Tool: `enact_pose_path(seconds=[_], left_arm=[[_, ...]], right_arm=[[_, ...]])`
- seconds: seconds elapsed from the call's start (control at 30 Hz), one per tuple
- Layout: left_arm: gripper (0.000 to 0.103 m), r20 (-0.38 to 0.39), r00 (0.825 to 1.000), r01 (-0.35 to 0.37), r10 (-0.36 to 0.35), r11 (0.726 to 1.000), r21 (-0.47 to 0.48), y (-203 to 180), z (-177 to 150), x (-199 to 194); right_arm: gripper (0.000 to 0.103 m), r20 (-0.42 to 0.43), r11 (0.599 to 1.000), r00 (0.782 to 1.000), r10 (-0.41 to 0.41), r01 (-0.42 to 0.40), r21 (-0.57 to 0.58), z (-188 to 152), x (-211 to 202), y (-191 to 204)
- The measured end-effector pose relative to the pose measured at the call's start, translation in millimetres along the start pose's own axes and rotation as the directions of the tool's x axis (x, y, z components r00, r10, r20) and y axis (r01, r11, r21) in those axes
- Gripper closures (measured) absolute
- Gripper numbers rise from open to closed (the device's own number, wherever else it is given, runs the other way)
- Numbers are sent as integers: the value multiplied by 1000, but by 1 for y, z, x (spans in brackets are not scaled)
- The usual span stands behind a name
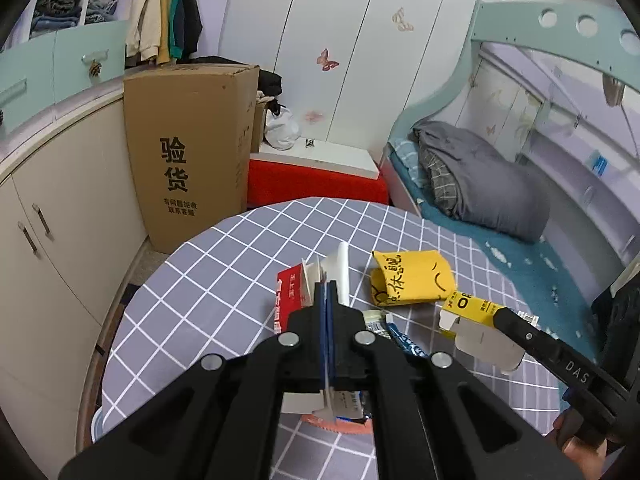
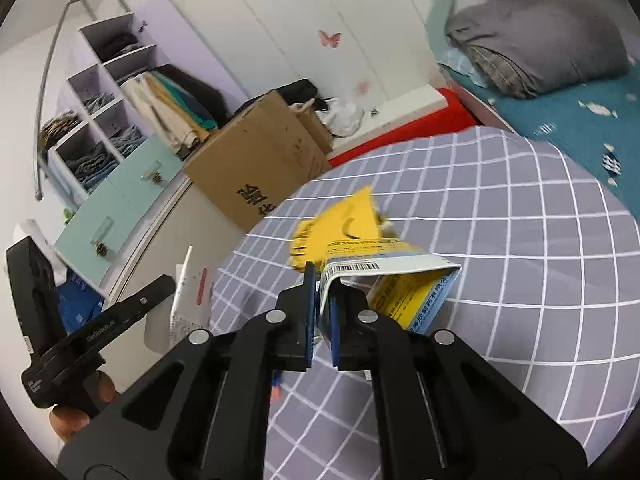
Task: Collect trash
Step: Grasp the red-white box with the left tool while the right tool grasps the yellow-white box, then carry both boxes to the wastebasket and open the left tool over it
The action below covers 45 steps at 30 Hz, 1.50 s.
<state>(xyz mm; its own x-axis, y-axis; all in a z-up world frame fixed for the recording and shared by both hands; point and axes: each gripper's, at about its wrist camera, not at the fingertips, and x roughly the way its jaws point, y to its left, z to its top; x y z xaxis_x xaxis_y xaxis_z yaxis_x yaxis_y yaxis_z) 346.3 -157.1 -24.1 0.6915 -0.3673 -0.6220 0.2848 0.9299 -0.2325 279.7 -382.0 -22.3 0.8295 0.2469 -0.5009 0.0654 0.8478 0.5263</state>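
Left wrist view: the left gripper (image 1: 327, 292) is clamped on a flap of the opened red-and-white cardboard carton (image 1: 298, 294), its blue pads pressed together on thin white card in the centre of the frame. Toward the lower right, the right gripper (image 1: 494, 318) pinches the flattened yellow-and-white medicine box (image 1: 470, 312), which hangs clear of the grey checked tablecloth (image 1: 224, 264).

In the right wrist view the same right gripper (image 2: 320, 292) bites a white barcoded flap of that yellow box (image 2: 400, 280), just right of centre.

Both grips are on single flaps, so each carton could swing or tear loose. The step should go best if both pieces are carried slowly and kept low, with the jaws held firmly until each is over the bin.

A crumpled yellow paper cup with black handwriting (image 1: 412, 278) lies on the cloth, centre right, not yet collected. A blue-and-white wrapper (image 1: 394, 334) lies beside the left gripper, partly hidden by its black frame.

No bin is plainly visible; the pale curved edge at the lower left of the left wrist view may be one, but it is cut off. The yellow cup is motion-blurred in the right wrist view.
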Motion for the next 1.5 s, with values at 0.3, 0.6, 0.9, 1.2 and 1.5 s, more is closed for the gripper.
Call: enact_pose_path(seconds=[0.3, 0.6, 0.9, 1.2, 1.5], left_arm=[[102, 45, 999, 26, -24, 999, -32, 25, -3, -44], [102, 103, 994, -11, 20, 996, -87, 87, -13, -99], [102, 89, 982, -146, 164, 973, -176, 186, -53, -132], [102, -28, 964, -259, 265, 906, -333, 311, -112, -131], [102, -194, 927, -374, 322, 844, -385, 394, -173, -91]], right_arm=[[97, -12, 993, 999, 52, -53, -105, -13, -12, 65], [97, -97, 962, 987, 132, -151, -228, -53, 8, 162], [97, -242, 911, 952, 184, -258, -322, -122, 56, 256], [97, -406, 866, 899, 161, -326, -379, -205, 120, 320], [97, -547, 854, 835, 59, -326, -406, -290, 196, 341]])
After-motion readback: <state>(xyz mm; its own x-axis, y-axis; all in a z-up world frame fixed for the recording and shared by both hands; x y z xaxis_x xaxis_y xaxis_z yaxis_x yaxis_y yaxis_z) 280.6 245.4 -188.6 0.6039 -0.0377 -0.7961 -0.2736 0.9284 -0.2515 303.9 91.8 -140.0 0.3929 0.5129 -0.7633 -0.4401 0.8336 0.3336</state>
